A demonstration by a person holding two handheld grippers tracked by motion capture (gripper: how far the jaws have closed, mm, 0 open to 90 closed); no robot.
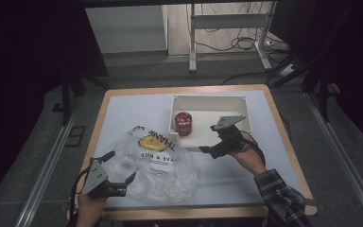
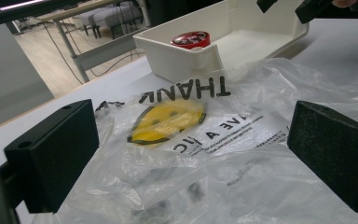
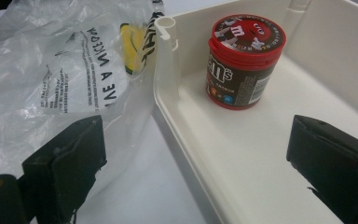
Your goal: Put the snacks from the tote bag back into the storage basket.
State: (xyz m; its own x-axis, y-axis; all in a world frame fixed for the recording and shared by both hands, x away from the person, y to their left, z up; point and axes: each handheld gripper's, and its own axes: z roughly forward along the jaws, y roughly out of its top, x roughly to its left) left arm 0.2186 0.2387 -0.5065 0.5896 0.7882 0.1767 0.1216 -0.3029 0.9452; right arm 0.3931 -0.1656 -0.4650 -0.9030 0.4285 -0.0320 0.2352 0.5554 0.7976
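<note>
Jaws of right gripper (image 1: pixel 207 152) were held apart, empty, over the white tray's (image 1: pixel 246 101) near wall; red can (image 3: pixel 244 60) stood upright inside. Left gripper (image 1: pixel 123 165) was spread apart over plastic bag (image 1: pixel 158 161), nothing clamped.

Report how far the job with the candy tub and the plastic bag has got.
Done: little that shows. The red candy tub stands upright in the white bin, untouched. The plastic bag lies crumpled on the table beside the bin.
In hand: the right gripper is open, pointed into the bin toward the tub. The left gripper is open over the bag, gripping nothing.
Left, probably: grasp the tub, open the bag and put the tub in.
</note>
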